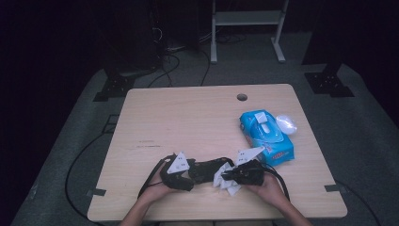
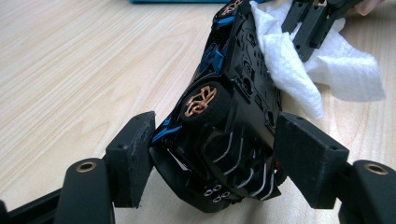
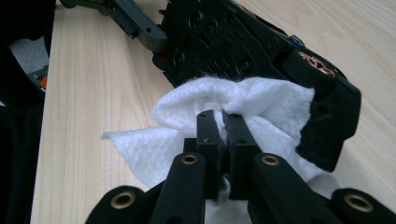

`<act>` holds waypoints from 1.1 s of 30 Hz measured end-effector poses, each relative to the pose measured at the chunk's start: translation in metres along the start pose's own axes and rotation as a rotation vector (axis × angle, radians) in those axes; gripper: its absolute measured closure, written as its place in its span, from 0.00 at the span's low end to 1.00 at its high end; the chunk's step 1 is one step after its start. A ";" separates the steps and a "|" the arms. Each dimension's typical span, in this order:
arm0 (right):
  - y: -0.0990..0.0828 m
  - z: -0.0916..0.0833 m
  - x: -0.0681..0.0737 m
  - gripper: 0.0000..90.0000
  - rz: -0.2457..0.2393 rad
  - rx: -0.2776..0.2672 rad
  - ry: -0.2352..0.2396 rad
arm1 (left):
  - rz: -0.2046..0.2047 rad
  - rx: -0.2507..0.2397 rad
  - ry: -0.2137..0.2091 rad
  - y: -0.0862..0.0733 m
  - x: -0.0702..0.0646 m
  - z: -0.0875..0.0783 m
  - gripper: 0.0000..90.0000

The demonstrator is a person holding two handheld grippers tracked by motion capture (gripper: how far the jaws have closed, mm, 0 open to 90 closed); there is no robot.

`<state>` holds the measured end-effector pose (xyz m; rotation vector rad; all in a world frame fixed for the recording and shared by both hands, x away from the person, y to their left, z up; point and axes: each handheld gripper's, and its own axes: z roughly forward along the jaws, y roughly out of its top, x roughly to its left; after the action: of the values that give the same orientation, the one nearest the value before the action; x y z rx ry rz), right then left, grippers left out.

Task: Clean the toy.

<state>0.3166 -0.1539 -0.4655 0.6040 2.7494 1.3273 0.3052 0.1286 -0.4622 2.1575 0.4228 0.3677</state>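
A black toy car (image 1: 207, 169) with blue trim and gold wheels lies tipped on its side near the table's front edge, its underside (image 2: 243, 74) turned toward my right gripper. My left gripper (image 1: 191, 177) is shut on the car's rear end (image 2: 219, 163), one pad on each side (image 2: 133, 154). My right gripper (image 1: 229, 176) is shut on a bunched white wipe (image 3: 271, 112), with its jaws (image 3: 223, 119) together. The wipe (image 2: 289, 60) is pressed against the car's underside (image 3: 224, 42). Part of the wipe (image 1: 226, 183) spreads on the table below.
A blue pack of wipes (image 1: 267, 136) with its white lid up lies at the right of the wooden table (image 1: 188, 117), a crumpled clear wrapper (image 1: 286, 124) beside it. A cable hole (image 1: 242, 97) is near the far edge. A white frame (image 1: 247, 19) stands on the floor beyond.
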 end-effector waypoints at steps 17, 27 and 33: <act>0.011 -0.020 -0.001 0.95 0.070 -0.123 0.047 | 0.060 -0.015 -0.011 0.001 -0.004 0.001 0.59; 0.068 0.010 0.023 0.95 -0.011 -0.106 -0.017 | 0.036 -0.035 -0.020 0.003 -0.008 0.004 0.64; 0.071 0.025 0.020 0.94 -0.014 -0.078 -0.051 | -0.007 -0.033 -0.029 0.001 -0.004 0.002 0.65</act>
<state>0.3261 -0.0884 -0.4247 0.6043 2.6430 1.3880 0.3024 0.1244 -0.4634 2.1261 0.4054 0.3364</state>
